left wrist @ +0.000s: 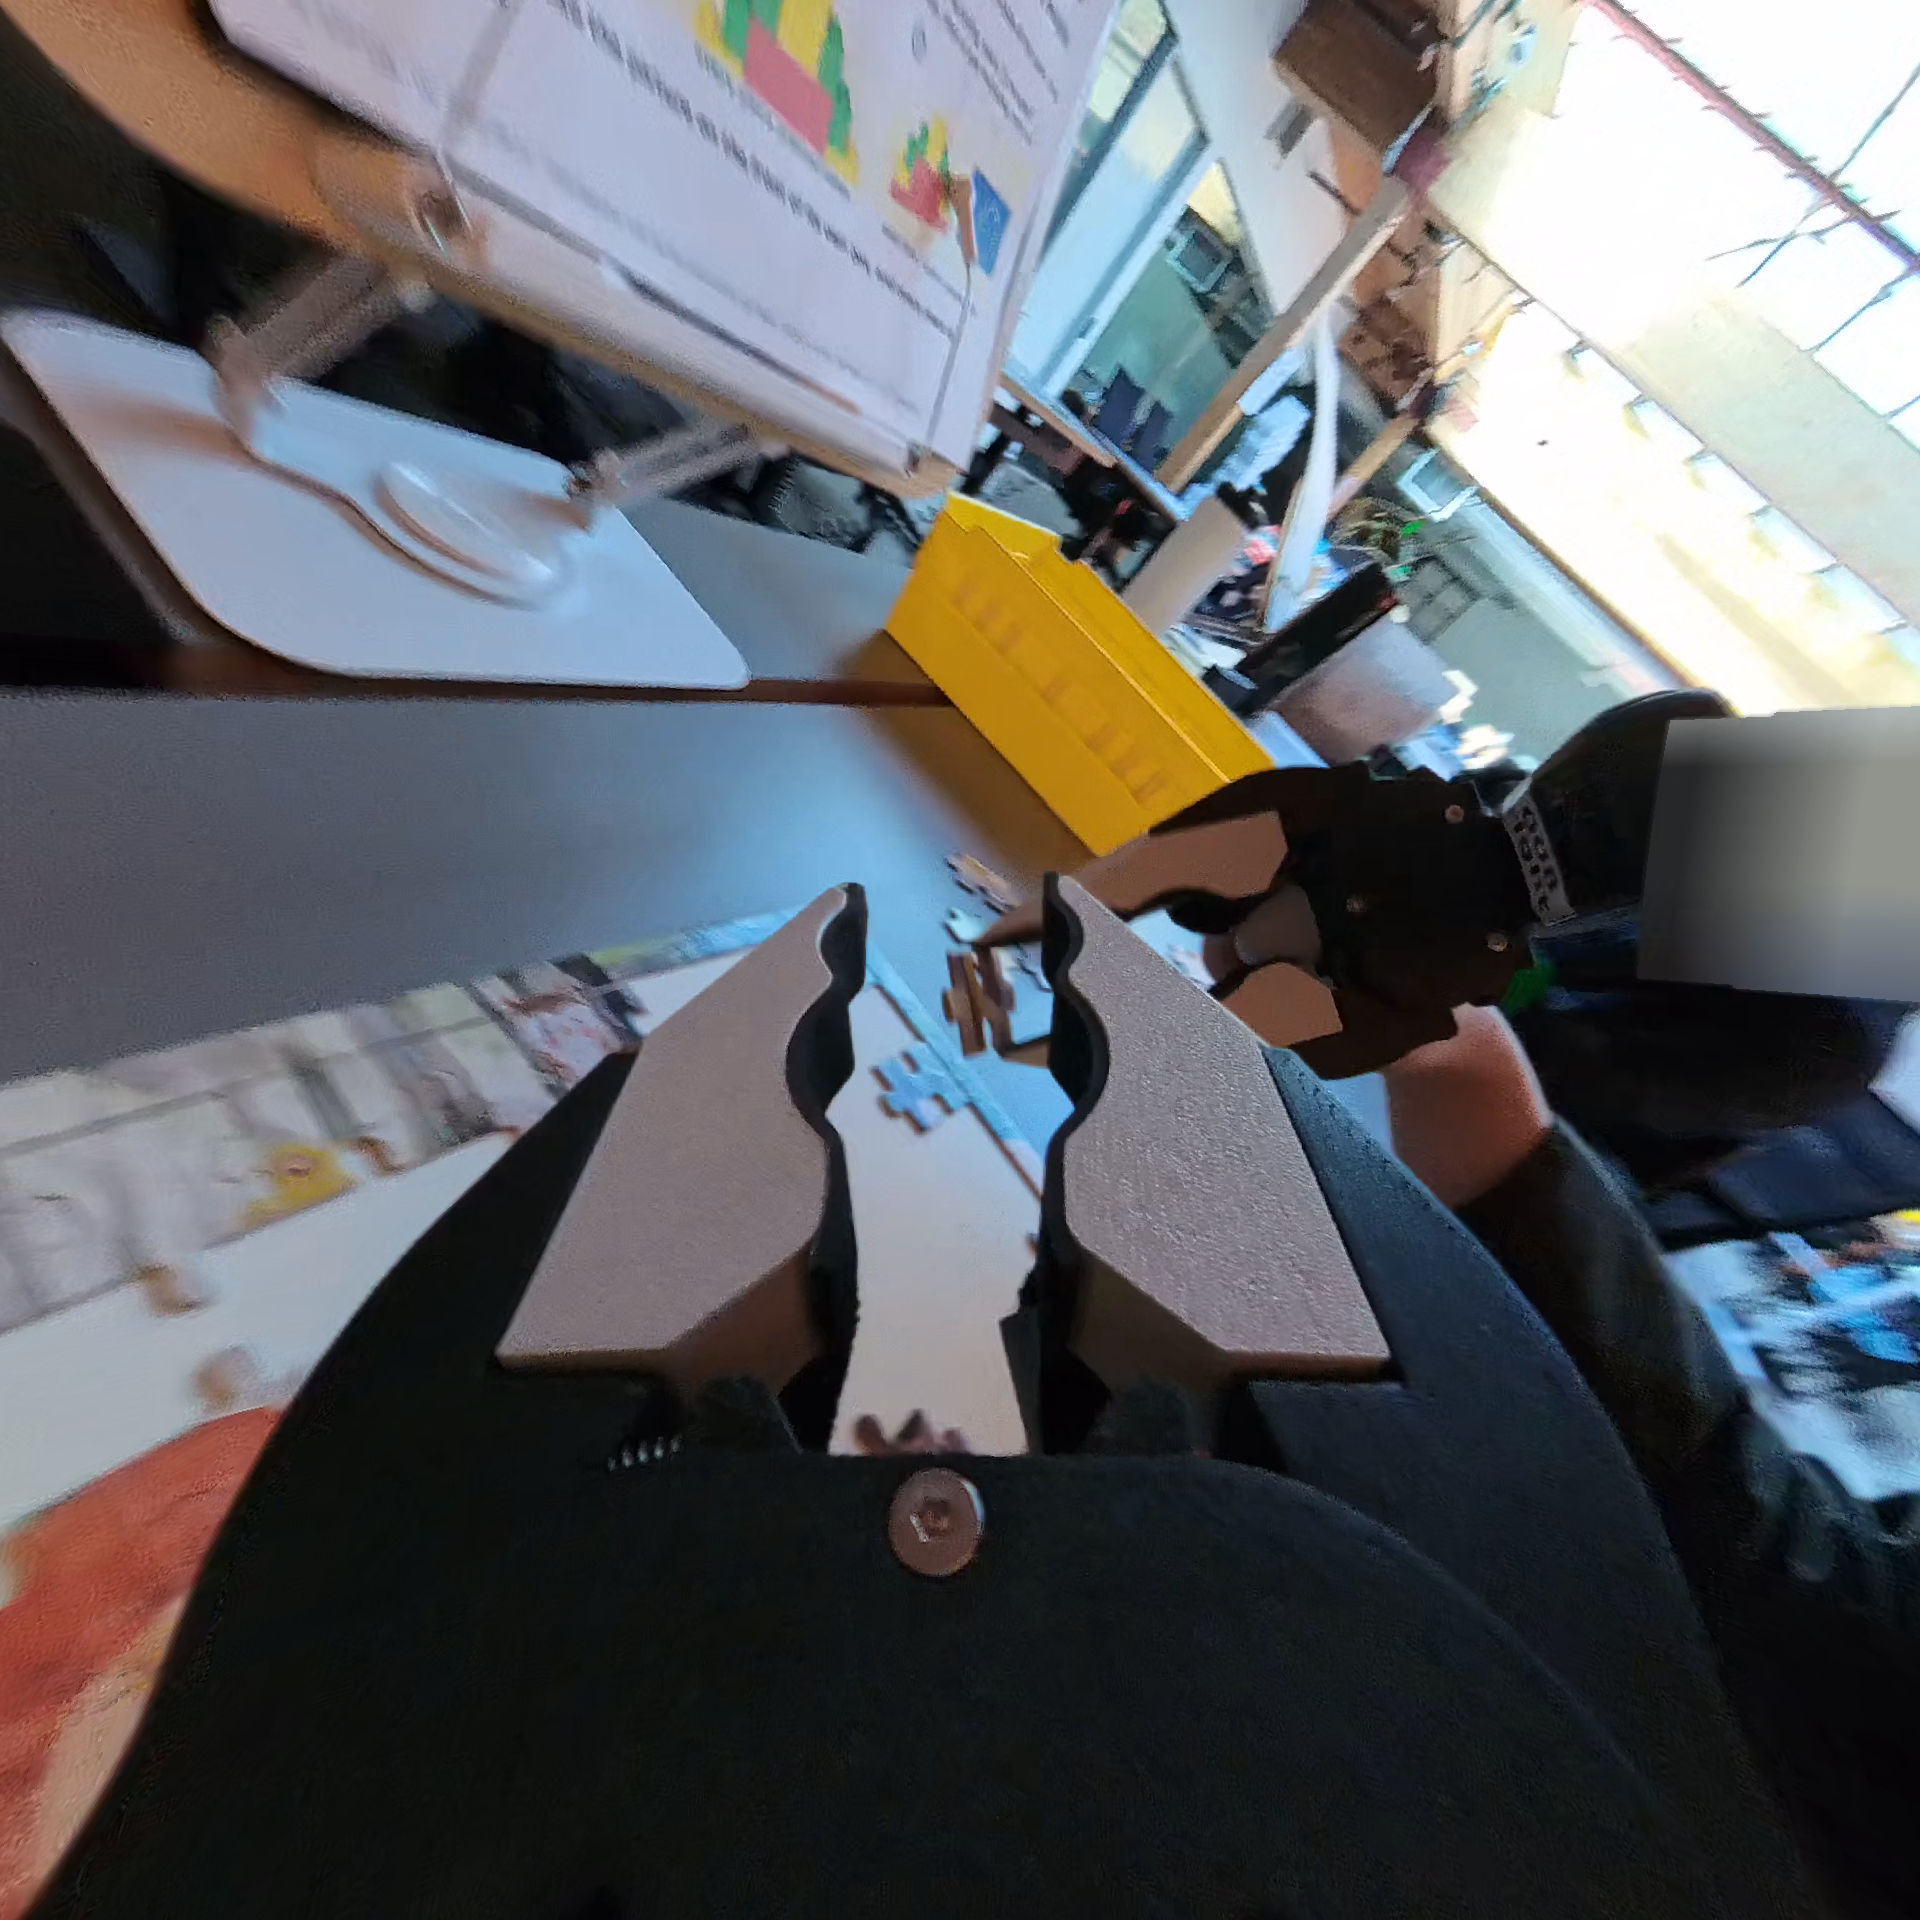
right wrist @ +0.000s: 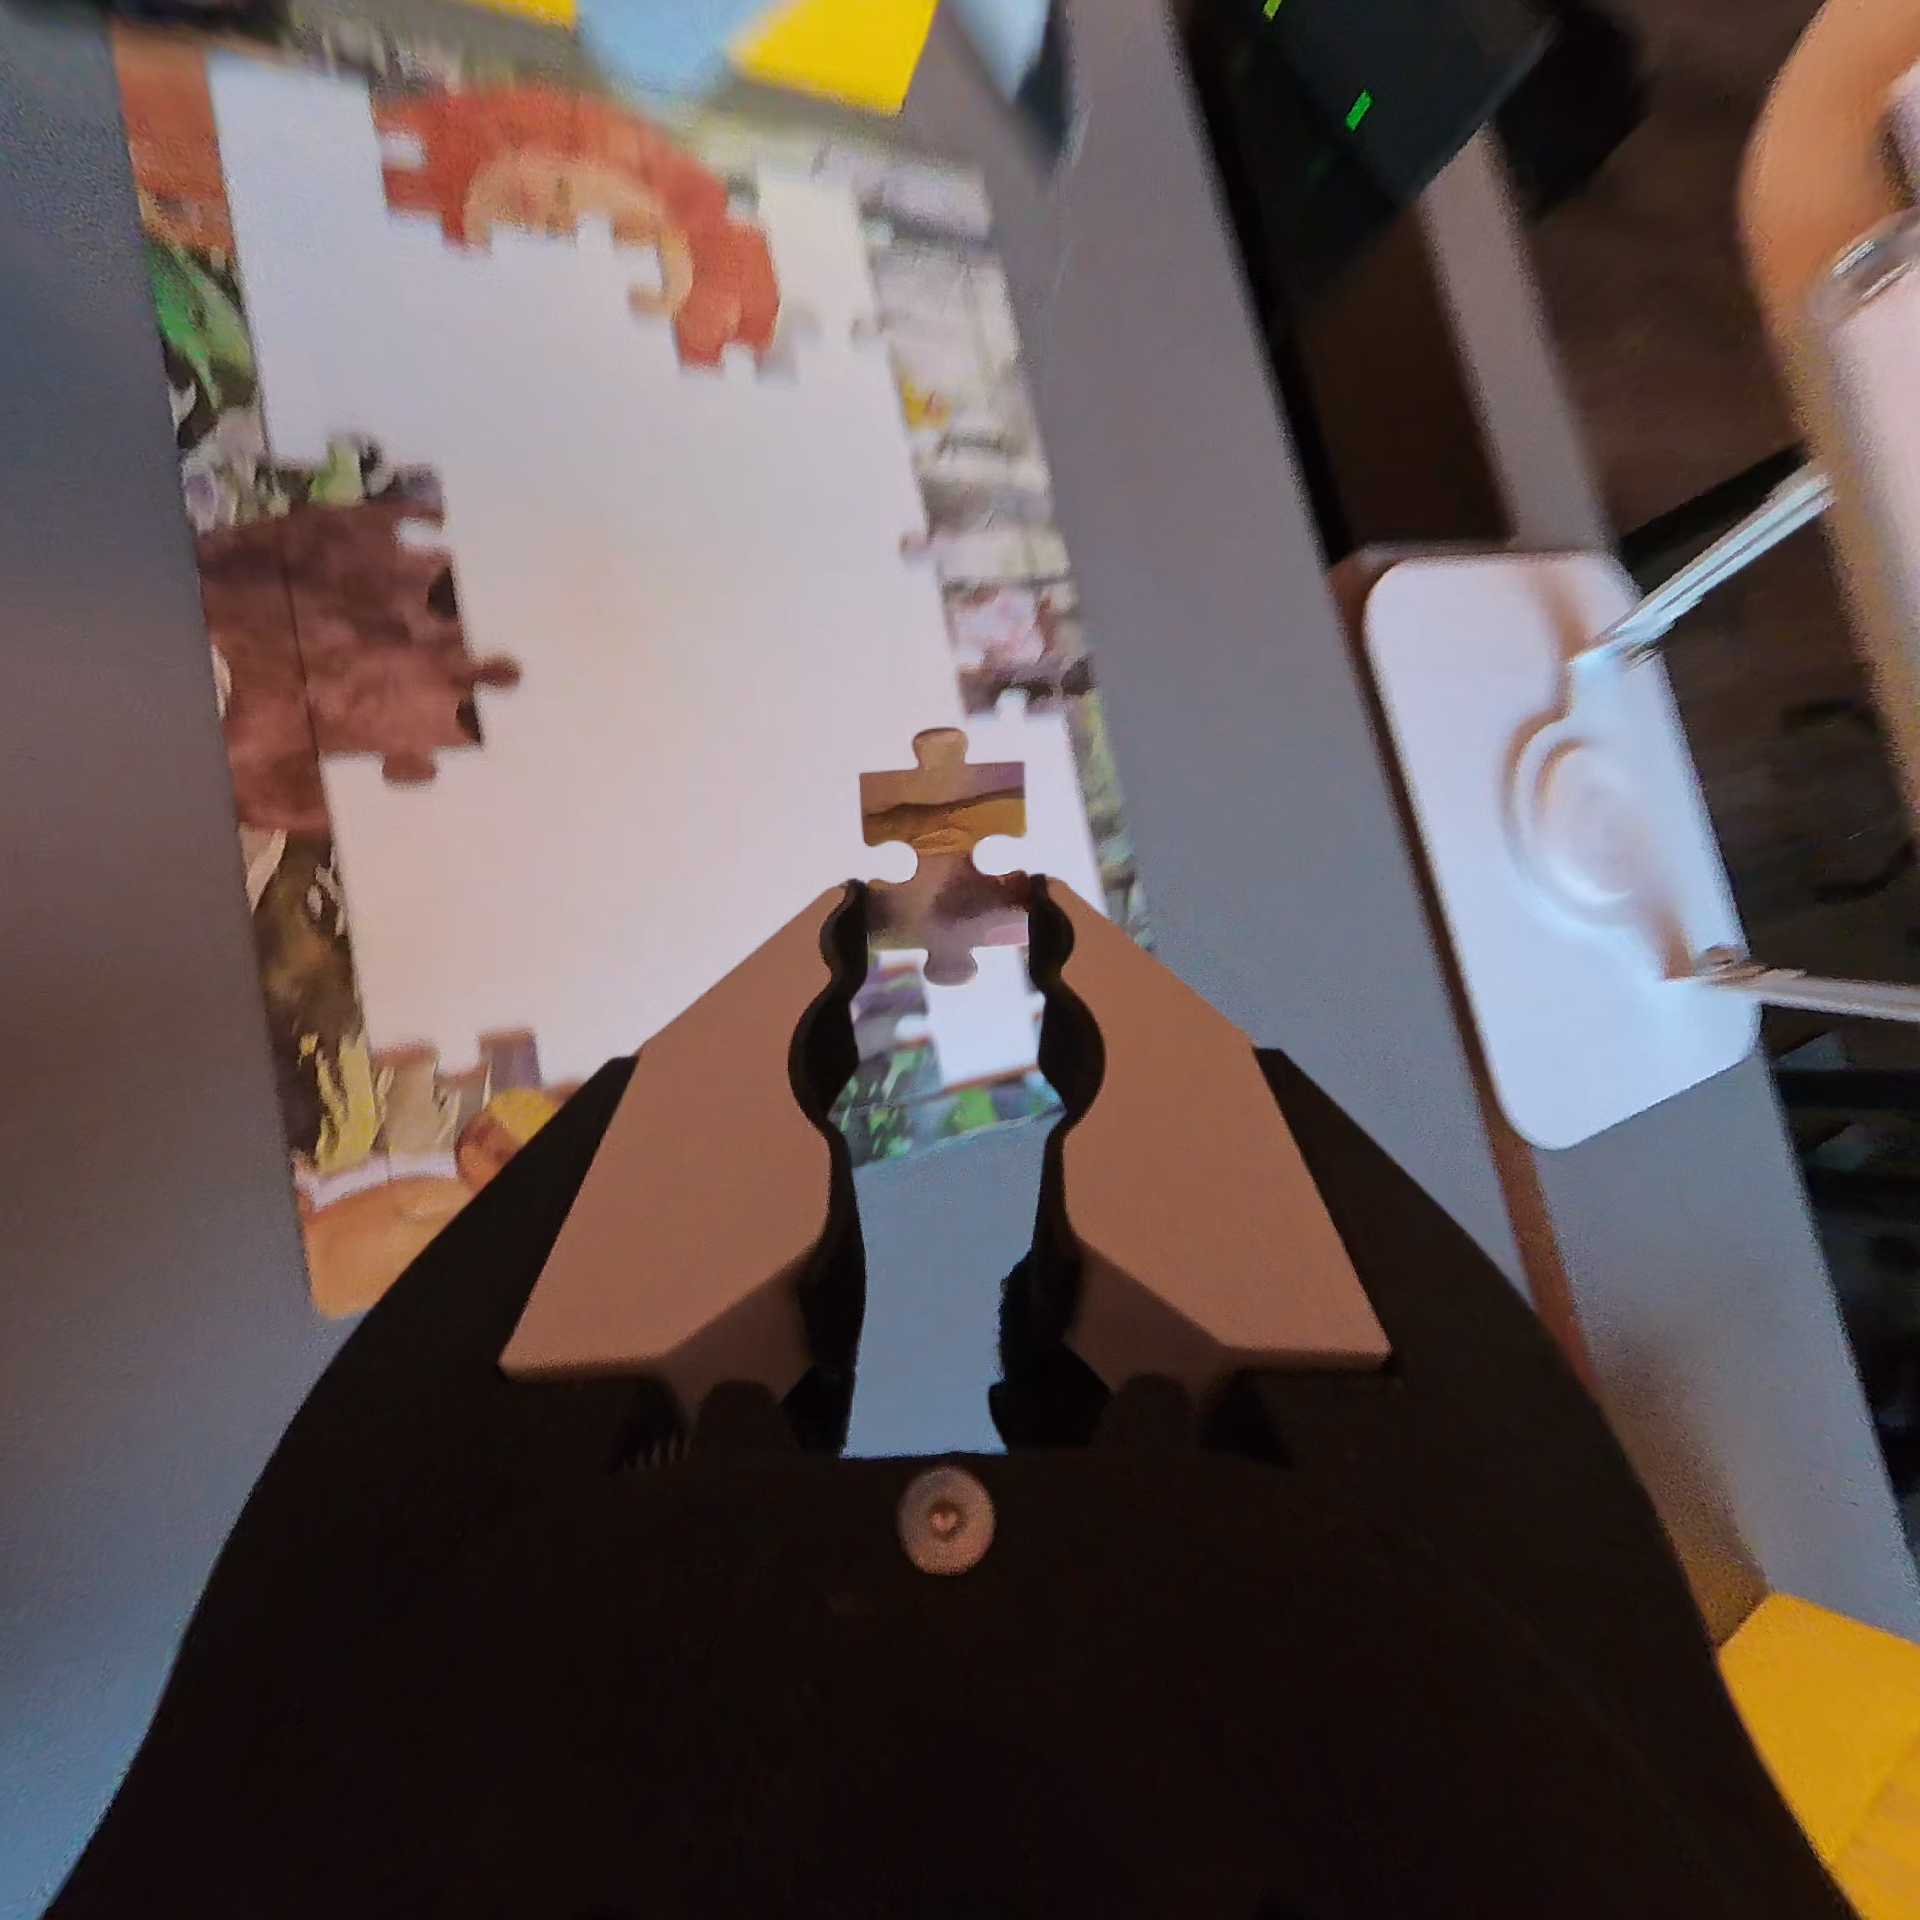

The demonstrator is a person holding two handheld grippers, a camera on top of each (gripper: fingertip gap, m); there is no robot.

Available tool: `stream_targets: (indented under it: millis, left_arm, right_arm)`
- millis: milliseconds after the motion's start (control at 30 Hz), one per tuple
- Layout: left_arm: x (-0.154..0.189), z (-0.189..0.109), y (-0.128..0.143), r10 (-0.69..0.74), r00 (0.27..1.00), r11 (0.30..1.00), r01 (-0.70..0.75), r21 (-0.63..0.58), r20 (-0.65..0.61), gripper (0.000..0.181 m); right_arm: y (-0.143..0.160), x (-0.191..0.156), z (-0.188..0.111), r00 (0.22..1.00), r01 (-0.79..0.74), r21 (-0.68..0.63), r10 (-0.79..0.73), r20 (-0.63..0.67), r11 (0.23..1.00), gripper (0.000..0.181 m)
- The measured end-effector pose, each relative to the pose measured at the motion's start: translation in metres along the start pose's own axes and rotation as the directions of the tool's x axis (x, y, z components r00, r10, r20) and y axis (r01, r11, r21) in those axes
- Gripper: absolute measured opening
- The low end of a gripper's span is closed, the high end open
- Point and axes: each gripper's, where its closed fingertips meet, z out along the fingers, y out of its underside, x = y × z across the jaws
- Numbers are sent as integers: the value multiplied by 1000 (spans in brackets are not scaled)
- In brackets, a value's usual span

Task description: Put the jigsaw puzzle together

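One grey table (right wrist: 1195,665) is seen before a cluttered, sunlit room; on it a part-filled jigsaw board (right wrist: 623,623), yellow bin (left wrist: 1070,665) and white stand base (right wrist: 1538,821) are set. Two joined pieces (right wrist: 943,847) are pinched over the board by the right gripper (right wrist: 945,904). The left gripper (left wrist: 951,914) is held slightly parted, empty. Loose pieces (left wrist: 977,987) are blurred.

A puzzle piece (right wrist: 943,871) is gripped between the right gripper's (right wrist: 945,902) fingertips, above the half-assembled puzzle (right wrist: 582,582)
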Motion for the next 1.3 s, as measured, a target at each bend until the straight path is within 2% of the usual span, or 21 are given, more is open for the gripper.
stream_targets:
  millis: [67, 167, 367, 567, 633, 733, 900, 1000, 1167, 1300]
  left_arm:
    - [1, -13, -14, 79, 995, 997, -80, 19, 53, 32]
    - [7, -25, -27, 115, 991, 993, -117, 22, 65, 32]
    - [5, -32, -31, 100, 993, 995, -101, 15, 56, 31]
    - [2, -26, -24, 96, 994, 995, -96, -19, 48, 31]
    - [11, -22, -10, 81, 997, 994, -82, -79, -18, 29]
    - [20, -7, 25, -16, 994, 970, -12, -244, -111, 29]
    - [21, 7, 64, -52, 989, 918, -8, -396, -139, 26]
    - [31, 7, 89, -162, 969, 855, 43, -517, -188, 28]
    - [35, 15, 114, -268, 944, 792, 101, -602, -194, 28]
    - [31, 18, 120, -266, 948, 785, 107, -610, -176, 22]
  right_arm:
    - [14, -17, 3, 995, -13, -43, 17, 101, 999, 31]
    - [30, -38, 2, 972, -44, -115, 69, 223, 992, 31]
    - [26, -81, -6, 890, -74, -170, 142, 434, 983, 31]
    - [20, -96, -5, 870, -28, -190, 118, 478, 981, 31]
    - [17, -95, -4, 876, -26, -176, 107, 470, 984, 31]
    - [10, -94, -8, 881, -22, -134, 82, 466, 991, 31]
    - [5, -87, -13, 899, -16, -101, 59, 433, 995, 31]
    - [3, -81, -16, 911, -29, -76, 58, 408, 997, 31]
    - [-2, -74, -21, 924, -32, -38, 44, 381, 999, 31]
    - [-2, -71, -19, 929, -36, -31, 45, 367, 999, 31]
